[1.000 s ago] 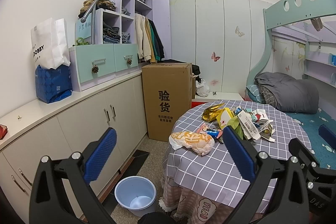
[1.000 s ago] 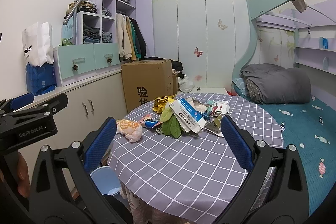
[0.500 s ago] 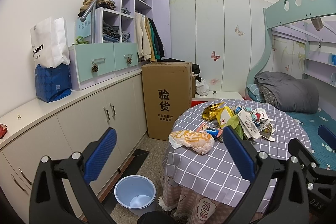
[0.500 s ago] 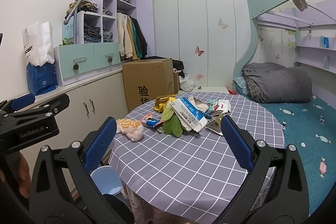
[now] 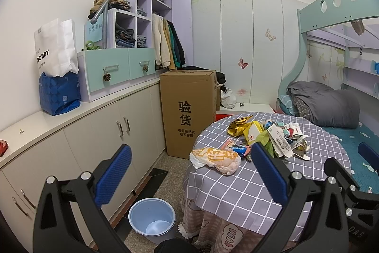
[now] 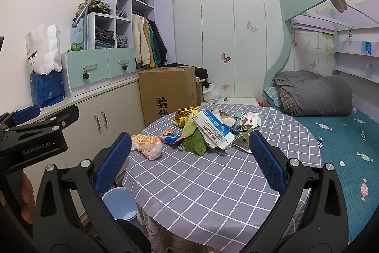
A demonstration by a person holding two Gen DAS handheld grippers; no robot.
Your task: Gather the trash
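A pile of trash (image 5: 267, 136) lies on a round table with a grey checked cloth (image 5: 236, 191): a crumpled orange-and-white plastic bag (image 5: 216, 157), a yellow wrapper (image 5: 238, 126), green leaves (image 6: 196, 141), a blue-and-white carton (image 6: 213, 128) and paper scraps. A light blue bin (image 5: 152, 218) stands on the floor left of the table. My left gripper (image 5: 189, 173) is open and empty, short of the table's near left edge. My right gripper (image 6: 189, 159) is open and empty above the table's near side.
A tall cardboard box (image 5: 188, 110) stands behind the table. White cabinets (image 5: 94, 134) run along the left wall with a blue bag (image 5: 59, 93) on top. A bunk bed with a grey quilt (image 6: 312, 93) is at the right.
Both grippers have drifted slightly; the view has barely shifted. Nothing on the table has moved.
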